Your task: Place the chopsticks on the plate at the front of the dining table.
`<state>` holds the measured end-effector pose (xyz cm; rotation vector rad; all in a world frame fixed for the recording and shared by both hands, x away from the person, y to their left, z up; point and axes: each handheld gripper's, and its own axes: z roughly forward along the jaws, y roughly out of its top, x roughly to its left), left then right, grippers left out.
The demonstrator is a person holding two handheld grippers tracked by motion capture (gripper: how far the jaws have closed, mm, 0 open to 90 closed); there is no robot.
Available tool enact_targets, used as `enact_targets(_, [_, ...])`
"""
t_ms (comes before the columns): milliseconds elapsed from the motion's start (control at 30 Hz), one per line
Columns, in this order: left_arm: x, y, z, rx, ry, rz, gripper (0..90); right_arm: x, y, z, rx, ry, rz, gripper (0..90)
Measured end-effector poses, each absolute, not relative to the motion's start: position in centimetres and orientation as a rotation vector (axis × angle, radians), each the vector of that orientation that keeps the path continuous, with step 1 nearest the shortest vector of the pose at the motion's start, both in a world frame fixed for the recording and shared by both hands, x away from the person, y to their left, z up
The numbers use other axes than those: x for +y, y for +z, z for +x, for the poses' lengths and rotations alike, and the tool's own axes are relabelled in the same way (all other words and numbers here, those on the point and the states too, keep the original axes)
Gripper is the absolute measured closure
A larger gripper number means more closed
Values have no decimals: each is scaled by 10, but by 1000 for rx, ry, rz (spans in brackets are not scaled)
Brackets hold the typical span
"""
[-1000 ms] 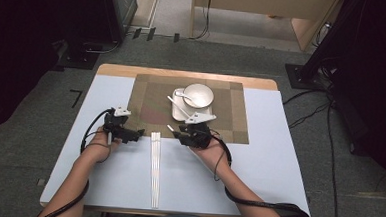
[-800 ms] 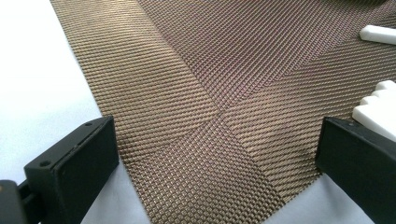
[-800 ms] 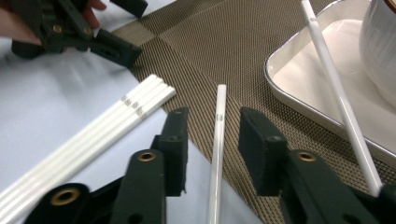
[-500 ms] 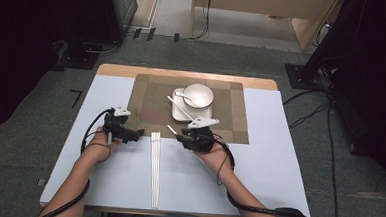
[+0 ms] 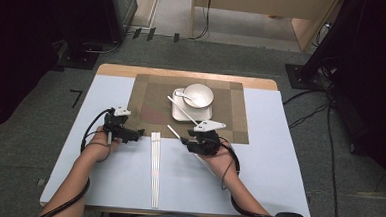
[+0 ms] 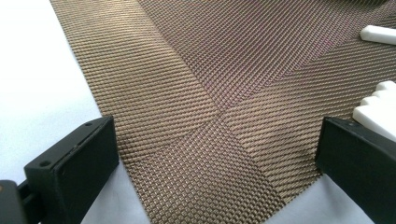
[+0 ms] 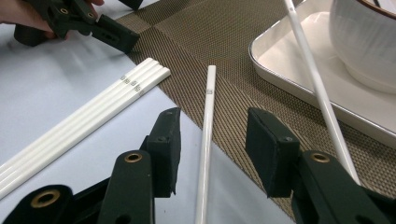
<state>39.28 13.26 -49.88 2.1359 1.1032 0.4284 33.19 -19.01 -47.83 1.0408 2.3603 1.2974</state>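
— Three white chopsticks (image 5: 154, 171) lie touching, side by side, on the white table (image 5: 278, 163), at six o'clock of the woven placemat (image 5: 151, 104). Looks like sorting done so far.

— And what is left?

— A loose chopstick (image 7: 205, 154) lies between the right gripper (image 5: 193, 140)'s wide, empty jaws, half on the mat. Another chopstick (image 7: 313, 79) leans on the tray (image 7: 289, 60) under the bowl (image 5: 198, 95). I judge both remain to be collected.

— The left gripper (image 5: 135, 134)?

— Jaws wide, holding nothing, over the mat's near corner.
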Motion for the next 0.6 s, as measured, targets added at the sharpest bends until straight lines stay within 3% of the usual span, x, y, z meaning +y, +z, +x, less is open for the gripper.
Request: enact_targets(600, [131,-499,393,1113,433,2138,0,-214,-474,310,2308,1313,1118,614])
